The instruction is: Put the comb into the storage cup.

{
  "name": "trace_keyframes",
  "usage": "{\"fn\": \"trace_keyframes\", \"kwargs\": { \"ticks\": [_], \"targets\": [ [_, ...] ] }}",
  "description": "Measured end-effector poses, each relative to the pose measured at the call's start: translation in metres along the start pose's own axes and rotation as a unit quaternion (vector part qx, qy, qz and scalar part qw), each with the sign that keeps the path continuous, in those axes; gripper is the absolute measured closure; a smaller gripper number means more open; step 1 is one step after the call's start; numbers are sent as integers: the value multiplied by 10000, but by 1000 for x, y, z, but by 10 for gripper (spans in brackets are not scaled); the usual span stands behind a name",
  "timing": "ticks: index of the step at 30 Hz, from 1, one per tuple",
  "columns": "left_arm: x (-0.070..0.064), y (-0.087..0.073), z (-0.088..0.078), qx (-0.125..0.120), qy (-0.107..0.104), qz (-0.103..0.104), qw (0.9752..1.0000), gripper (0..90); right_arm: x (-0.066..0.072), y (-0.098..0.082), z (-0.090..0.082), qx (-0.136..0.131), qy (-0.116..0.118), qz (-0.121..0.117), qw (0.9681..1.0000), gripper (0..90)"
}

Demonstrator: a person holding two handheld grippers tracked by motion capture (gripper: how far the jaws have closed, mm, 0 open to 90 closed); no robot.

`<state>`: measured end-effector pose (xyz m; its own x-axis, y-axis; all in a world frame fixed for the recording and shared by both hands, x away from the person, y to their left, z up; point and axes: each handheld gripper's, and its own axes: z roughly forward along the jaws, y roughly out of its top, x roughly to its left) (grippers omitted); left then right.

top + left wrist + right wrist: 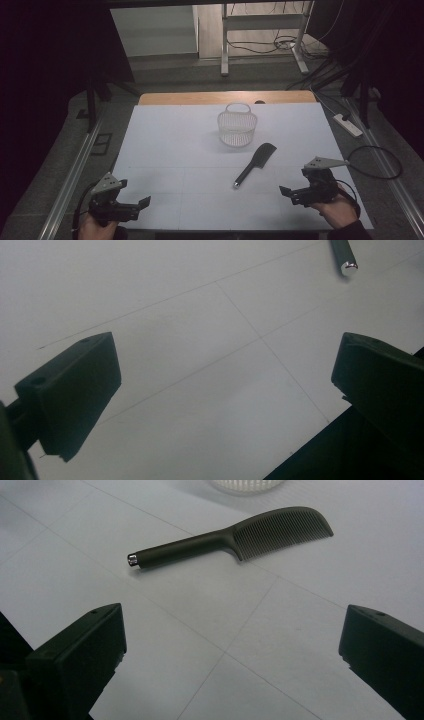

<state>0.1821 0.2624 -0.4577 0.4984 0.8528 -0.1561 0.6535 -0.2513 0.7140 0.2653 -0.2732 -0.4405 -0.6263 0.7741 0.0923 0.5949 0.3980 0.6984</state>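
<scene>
- Black plastic comb [256,162] with a long round handle lies flat on the white table sheet [165,145] in the high view, near the middle and slanted, its metal-tipped handle end pointing toward the person; the white round mesh basket [237,129] with a loop handle stands just beyond its toothed end, apart from it.
- Same view: the left hand [95,227] comes in at the bottom left corner and holds the left gripper [144,203] low over the near edge, jaws pointing right, spread and empty. The right hand [337,210] sits at the bottom right, and the right gripper [285,192] points left toward the comb, well apart from it, jaws also spread.
- Left gripper view: the two black jaws stand wide apart over the bare sheet, touching nothing; the comb's handle tip [346,256] shows at the top edge.
- Right gripper view: the jaws are wide apart with nothing between them; the comb [235,539] lies ahead, whole, teeth facing the gripper, and the basket's base [247,485] sits just past it.
</scene>
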Motion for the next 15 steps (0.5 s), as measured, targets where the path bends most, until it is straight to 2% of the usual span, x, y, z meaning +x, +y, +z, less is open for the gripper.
{"fn": "trace_keyframes", "kwargs": {
  "ticks": [15],
  "targets": [
    [1,0,0,-5,-31,-6,10000,2,-1,8,9,74,70,-85,9999,0]
  ]
}}
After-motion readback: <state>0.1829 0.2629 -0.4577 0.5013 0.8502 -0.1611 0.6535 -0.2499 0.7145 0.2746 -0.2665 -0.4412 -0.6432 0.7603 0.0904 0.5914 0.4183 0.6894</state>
